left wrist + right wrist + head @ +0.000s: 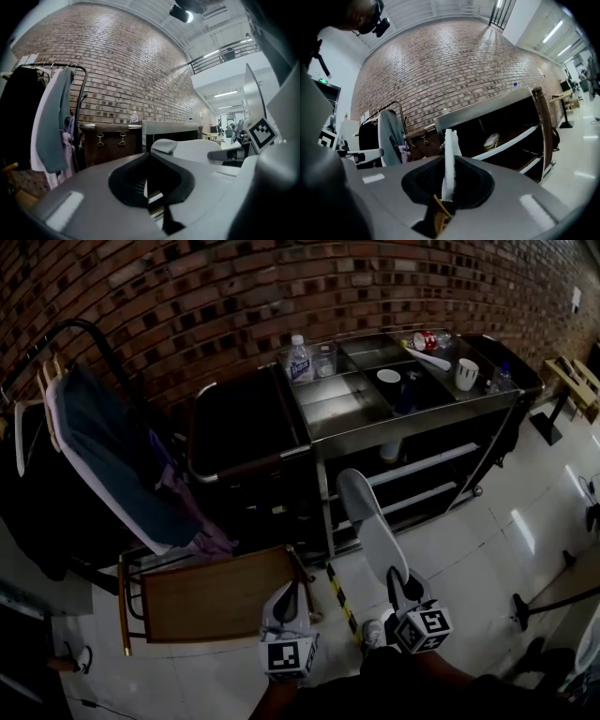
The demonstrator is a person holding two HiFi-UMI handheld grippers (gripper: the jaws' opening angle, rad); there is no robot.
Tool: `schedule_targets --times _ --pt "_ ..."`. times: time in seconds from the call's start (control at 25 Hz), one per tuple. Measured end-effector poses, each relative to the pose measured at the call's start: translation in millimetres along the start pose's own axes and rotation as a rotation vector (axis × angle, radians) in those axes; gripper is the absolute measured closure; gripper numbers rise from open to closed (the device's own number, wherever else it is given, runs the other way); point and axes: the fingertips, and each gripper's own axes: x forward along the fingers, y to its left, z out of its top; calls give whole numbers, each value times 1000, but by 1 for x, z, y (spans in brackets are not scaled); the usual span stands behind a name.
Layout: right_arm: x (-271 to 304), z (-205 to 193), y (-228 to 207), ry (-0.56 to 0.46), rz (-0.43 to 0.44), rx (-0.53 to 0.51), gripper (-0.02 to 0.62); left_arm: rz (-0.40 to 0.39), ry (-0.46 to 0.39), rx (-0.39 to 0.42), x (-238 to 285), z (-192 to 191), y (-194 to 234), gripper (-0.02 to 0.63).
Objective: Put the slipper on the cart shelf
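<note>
The white slipper (373, 526) is held by its heel end in my right gripper (405, 585), which is shut on it. Its toe points toward the steel cart (330, 397) and hangs in front of the cart's lower shelves (424, 465). The right gripper view shows the slipper (449, 159) edge-on between the jaws, with the cart shelf (513, 140) beyond it. My left gripper (287, 594) is shut and holds nothing, just left of the right one. From the left gripper view, the slipper (187, 150) shows to the right.
A clothes rack with hanging garments (112, 456) stands at the left, and a dark bag frame (239, 423) adjoins the cart. A wooden trolley (220, 596) is below my left gripper. A bottle (299, 357) and cup (466, 373) stand on the cart top. A pale item (491, 140) lies on a shelf.
</note>
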Motion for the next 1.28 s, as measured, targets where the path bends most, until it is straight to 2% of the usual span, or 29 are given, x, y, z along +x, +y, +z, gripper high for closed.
schedule_targets --times 0.4,0.64,0.76,1.08,1.28 --pt "118 3 -76 51 57 -34 543 103 19 24 70 11 -25 589" --pt "193 8 -85 61 77 62 543 185 23 35 88 18 -17 589" --pt "227 0 -89 79 55 125 543 217 31 17 91 17 -8 589" --pt "290 -16 -94 88 -44 275 540 243 27 12 92 14 26 589" --pt "309 -32 -102 117 -119 249 537 247 37 -23 94 5 33 589"
